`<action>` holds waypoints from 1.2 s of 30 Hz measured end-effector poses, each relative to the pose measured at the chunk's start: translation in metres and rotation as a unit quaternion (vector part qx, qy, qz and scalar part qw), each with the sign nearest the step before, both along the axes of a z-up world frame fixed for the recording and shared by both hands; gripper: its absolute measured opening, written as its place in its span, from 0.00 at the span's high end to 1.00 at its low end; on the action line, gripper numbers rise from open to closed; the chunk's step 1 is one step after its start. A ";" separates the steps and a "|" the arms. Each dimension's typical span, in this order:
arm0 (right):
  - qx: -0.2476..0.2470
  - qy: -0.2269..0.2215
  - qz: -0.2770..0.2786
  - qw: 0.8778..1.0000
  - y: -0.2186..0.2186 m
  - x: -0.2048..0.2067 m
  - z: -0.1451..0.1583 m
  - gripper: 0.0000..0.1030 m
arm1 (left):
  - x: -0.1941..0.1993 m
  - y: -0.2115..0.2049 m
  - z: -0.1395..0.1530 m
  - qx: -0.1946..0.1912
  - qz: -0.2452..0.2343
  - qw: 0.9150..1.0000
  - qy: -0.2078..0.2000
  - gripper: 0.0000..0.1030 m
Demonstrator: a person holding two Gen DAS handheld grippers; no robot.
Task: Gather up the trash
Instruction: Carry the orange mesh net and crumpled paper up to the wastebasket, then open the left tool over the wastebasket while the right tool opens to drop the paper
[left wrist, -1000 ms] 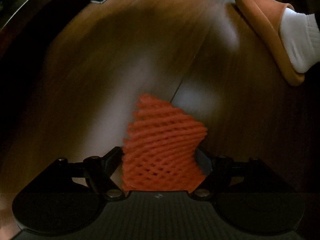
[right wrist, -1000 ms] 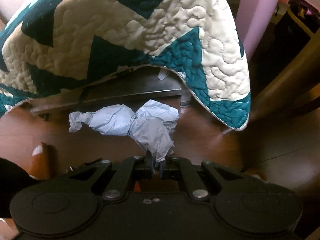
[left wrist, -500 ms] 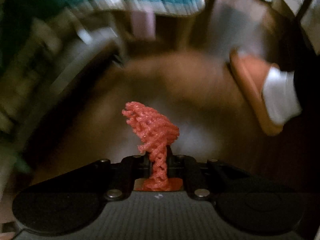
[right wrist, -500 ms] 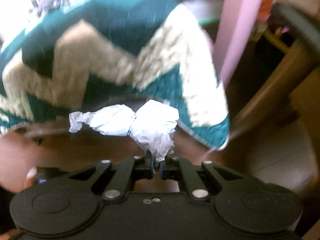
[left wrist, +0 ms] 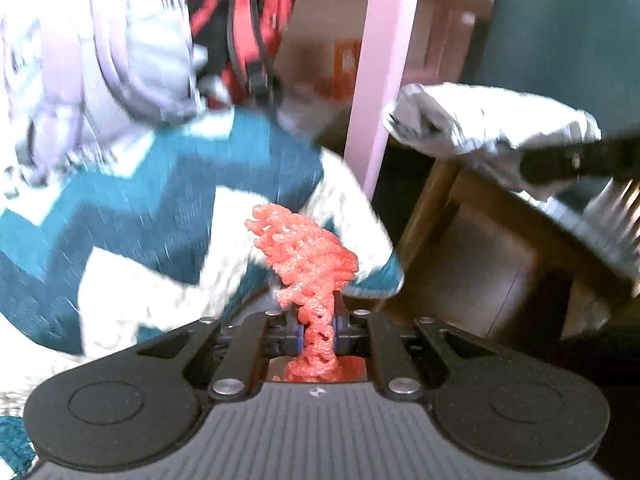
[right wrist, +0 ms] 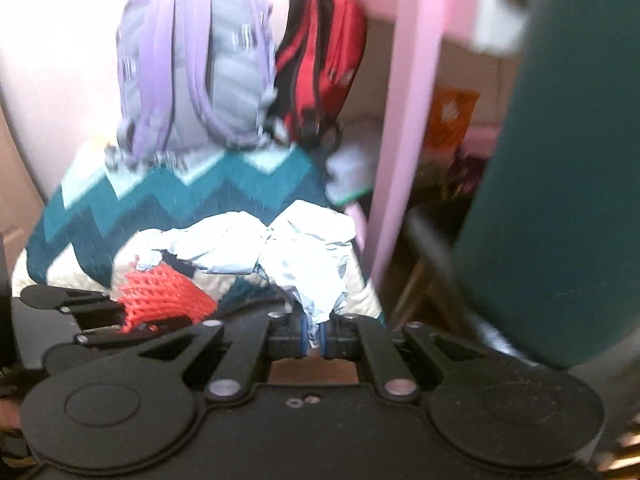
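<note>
1. Quilt (right wrist: 168, 200): teal and cream zigzag, draped over furniture behind both grippers; background only.
2. Chair back (right wrist: 560, 200): dark teal, filled the right of the right wrist view, close to the right gripper.
3. Post (left wrist: 384, 80): pink, upright, stood between the quilt and the chair.
4. 2 backpacks: 1 lilac-grey backpack (right wrist: 192, 72) and 1 red backpack (right wrist: 324, 64), set side by side above the quilt.
5. Crumpled paper (right wrist: 304, 240): pale, wadded, 1 corner pinched between the closed pads of the right gripper (right wrist: 314, 334); the bulk stood free above the fingers. In the left wrist view it showed at upper right (left wrist: 492, 120).
6. Foam net (left wrist: 308, 264): orange-red mesh sleeve, squeezed thin at its waist by the closed left gripper (left wrist: 318, 330), top flared above the pads. The right wrist view showed it low at left (right wrist: 160, 292).
7. Handling note, as a judgement: both pieces of trash appeared collected and held clear of the floor; no bin showed. Both were light and held by a narrow part, so a steady carry with the grip kept firm, well clear of chair and post, would suit, releasing only over the bin.
</note>
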State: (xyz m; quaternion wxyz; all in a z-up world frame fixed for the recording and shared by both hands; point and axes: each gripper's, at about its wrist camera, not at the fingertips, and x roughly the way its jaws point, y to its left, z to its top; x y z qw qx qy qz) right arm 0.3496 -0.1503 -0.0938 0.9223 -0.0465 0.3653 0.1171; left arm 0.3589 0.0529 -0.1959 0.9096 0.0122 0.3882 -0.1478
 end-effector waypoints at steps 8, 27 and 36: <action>0.004 -0.080 -0.036 0.996 -0.047 -0.040 0.087 0.96 | -0.019 -0.031 0.118 -0.020 -0.013 0.996 -0.084 0.90; -0.066 -0.095 -0.127 0.985 -0.192 -0.009 0.194 0.96 | 0.031 -0.207 0.295 -0.040 -0.140 0.980 -0.138 0.90; -0.108 -0.029 -0.115 0.987 -0.213 0.026 0.165 0.95 | 0.094 -0.277 0.280 -0.028 -0.134 0.988 -0.067 0.90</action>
